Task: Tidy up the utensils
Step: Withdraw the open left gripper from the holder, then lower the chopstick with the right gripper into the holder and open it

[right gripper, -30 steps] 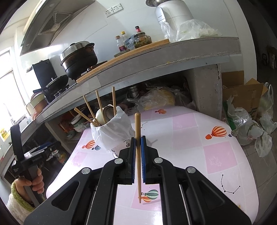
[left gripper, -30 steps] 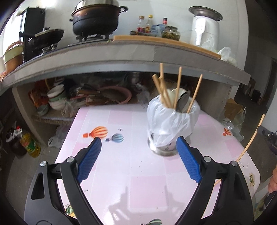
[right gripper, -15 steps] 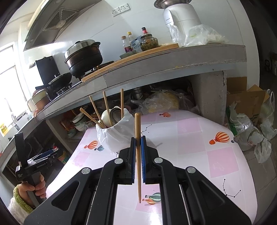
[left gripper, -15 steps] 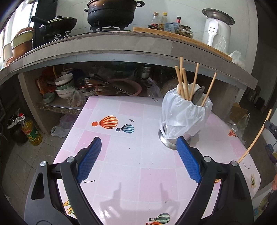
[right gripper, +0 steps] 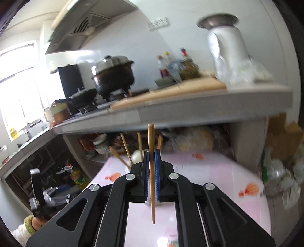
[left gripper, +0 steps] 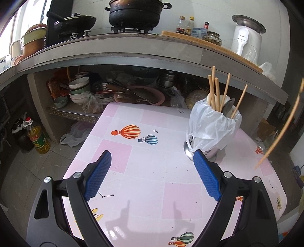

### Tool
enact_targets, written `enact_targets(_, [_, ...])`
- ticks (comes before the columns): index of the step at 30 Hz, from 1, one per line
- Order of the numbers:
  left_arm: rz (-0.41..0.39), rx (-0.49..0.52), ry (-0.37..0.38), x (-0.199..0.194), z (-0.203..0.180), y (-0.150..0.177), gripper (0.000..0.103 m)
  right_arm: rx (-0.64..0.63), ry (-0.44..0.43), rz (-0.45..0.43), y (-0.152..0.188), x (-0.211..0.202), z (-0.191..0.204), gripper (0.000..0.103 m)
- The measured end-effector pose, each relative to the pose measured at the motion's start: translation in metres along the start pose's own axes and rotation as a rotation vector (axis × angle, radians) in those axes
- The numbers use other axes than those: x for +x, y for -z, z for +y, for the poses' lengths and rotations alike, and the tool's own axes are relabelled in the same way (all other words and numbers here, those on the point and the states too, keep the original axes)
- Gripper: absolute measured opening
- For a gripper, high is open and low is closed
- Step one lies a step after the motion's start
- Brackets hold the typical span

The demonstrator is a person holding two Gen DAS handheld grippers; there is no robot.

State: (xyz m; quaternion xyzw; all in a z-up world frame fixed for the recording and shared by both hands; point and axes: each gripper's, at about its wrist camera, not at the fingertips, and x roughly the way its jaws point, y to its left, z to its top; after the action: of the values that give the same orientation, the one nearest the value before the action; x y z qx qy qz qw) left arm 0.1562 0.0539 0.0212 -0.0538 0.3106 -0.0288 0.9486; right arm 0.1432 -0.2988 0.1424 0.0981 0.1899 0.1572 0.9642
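Utensil holder (left gripper: 210, 131) is standing on counter (left gripper: 152, 171), chopsticks (left gripper: 218, 95) sticking up in it; shelf with bowls (left gripper: 78, 89) sitting behind.

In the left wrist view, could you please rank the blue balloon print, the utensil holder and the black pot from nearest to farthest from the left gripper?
From the left gripper:
1. Blue balloon print, on the table ahead.
2. Utensil holder, right, slightly farther back.
3. Black pot, on the counter stove.
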Motion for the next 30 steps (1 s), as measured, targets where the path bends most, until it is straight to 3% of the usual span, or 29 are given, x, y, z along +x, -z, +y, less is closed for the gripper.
enact_targets(6, [0.002, -0.026, -0.009, 0.0, 0.012, 0.004, 0.084, -0.054, -0.038, -0.056, -0.053, 0.021, 0.02, 0.006])
enact_targets(13, [0.004, -0.054, -0.031, 0.0, 0.028, 0.008, 0.084, -0.064, -0.051, -0.079, -0.086, 0.068, 0.033, 0.006])
enact_targets(21, [0.008, -0.09, -0.047, -0.001, 0.044, 0.011, 0.084, -0.096, -0.001, 0.002, -0.065, 0.129, 0.031, 0.006])
enact_targets(30, [0.004, -0.094, -0.037, 0.0, 0.044, 0.011, 0.084, -0.056, -0.031, 0.088, -0.025, 0.153, 0.017, 0.006])
